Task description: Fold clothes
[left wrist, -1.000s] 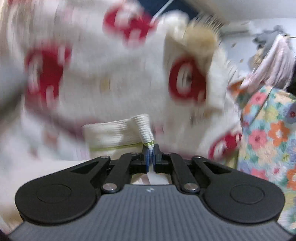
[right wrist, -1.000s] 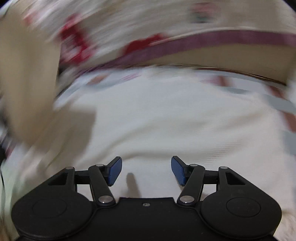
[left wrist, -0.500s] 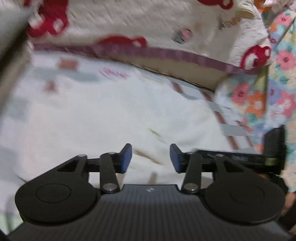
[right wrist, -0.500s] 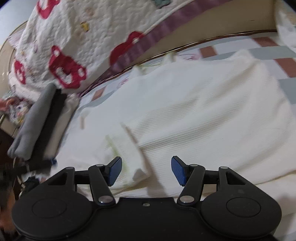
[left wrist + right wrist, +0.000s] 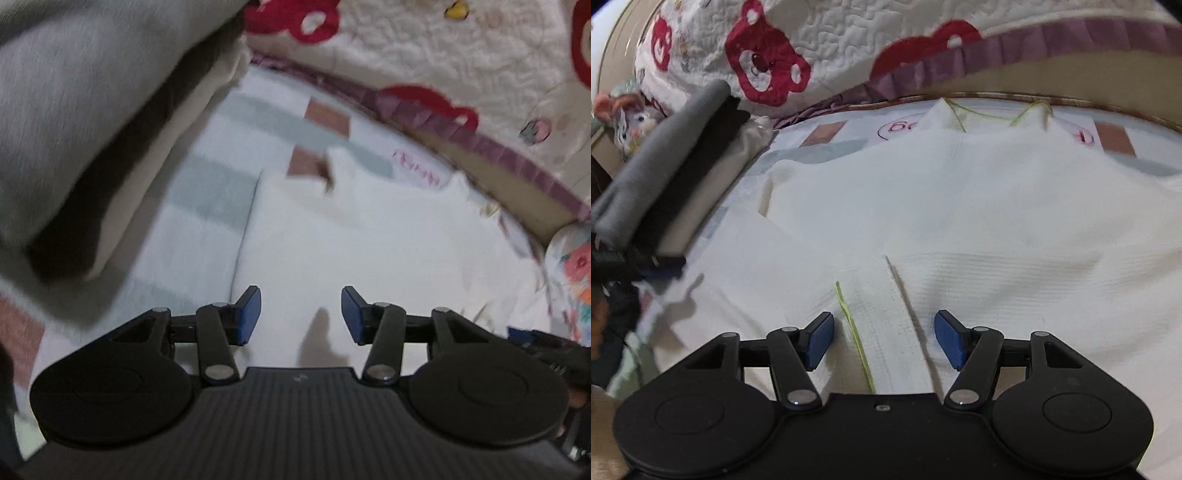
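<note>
The left gripper (image 5: 301, 314) hangs over the white garment (image 5: 369, 251), fingers apart and empty. The right gripper's (image 5: 884, 341) fingers, just closing, straddle the cuff (image 5: 886, 325) at lower centre without pinching.

The garment (image 5: 979, 221) is cream white with a fine ribbed pattern, and it has a thin lime green line (image 5: 855, 339) along 1 folded strip near the right gripper (image 5: 884, 341). Both grippers are black with blue pads (image 5: 820, 339); the left gripper (image 5: 301, 315) has the same colours. The sheet (image 5: 207, 206) under the garment is white with pale grey-green and brown-pink squares. The quilt (image 5: 831, 48) at the far side is white with red bear heads and a purple frill. The folded pile (image 5: 665, 162) at the left is grey, black and cream. At the right edge a cloth (image 5: 576, 280) has orange, pink and green flowers.
</note>
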Demonstrator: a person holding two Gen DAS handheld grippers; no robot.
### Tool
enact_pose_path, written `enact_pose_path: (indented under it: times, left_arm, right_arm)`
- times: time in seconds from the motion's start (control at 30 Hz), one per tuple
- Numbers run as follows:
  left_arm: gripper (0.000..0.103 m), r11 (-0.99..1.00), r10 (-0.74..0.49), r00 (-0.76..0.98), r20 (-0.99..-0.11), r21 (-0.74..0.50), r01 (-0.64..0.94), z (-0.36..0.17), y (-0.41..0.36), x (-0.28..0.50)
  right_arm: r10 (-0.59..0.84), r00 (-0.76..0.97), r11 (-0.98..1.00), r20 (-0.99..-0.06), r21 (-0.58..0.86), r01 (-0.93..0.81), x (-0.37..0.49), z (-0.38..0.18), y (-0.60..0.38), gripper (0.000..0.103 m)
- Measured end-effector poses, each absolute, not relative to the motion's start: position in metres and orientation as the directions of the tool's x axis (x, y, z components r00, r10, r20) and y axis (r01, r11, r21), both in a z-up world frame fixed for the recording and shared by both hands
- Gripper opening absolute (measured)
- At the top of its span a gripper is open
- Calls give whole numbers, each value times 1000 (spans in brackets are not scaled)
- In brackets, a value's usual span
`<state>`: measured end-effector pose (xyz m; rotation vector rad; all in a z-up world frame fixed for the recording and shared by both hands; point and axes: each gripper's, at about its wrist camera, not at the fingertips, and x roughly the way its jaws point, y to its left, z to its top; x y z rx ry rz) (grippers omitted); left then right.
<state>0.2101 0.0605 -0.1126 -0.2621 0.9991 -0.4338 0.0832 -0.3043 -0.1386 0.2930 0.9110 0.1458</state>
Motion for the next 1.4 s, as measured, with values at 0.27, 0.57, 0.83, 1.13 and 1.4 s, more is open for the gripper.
enact_pose_path:
  times: [0.27,0.57,0.83,1.13,1.4]
  left_arm:
    - [48,854,-519,507,-689,-382,355,-89,62,194]
    - [54,801,-504,385,-773,-251,544,-94,18,174]
    - [58,823,-378,387,-841,-114,556,-118,-1,163]
    - [67,828,-376,403,-834,-108,550,-122,1,157]
    - [64,970,-182,558,-810,-55,236,-118,36,169]
  right_arm:
    - [107,829,968,-549,249,40,62,-29,-316,9]
    - [-108,801,967,-589,126,223,31,-36,-358,9]
    - [-22,846,977,-533,169,132,56,-5,-353,9]
    - [333,883,925,-332,297,-237,117,129,-290,8]
    - [396,890,886,-225,350,-305,98,158,-269,8]
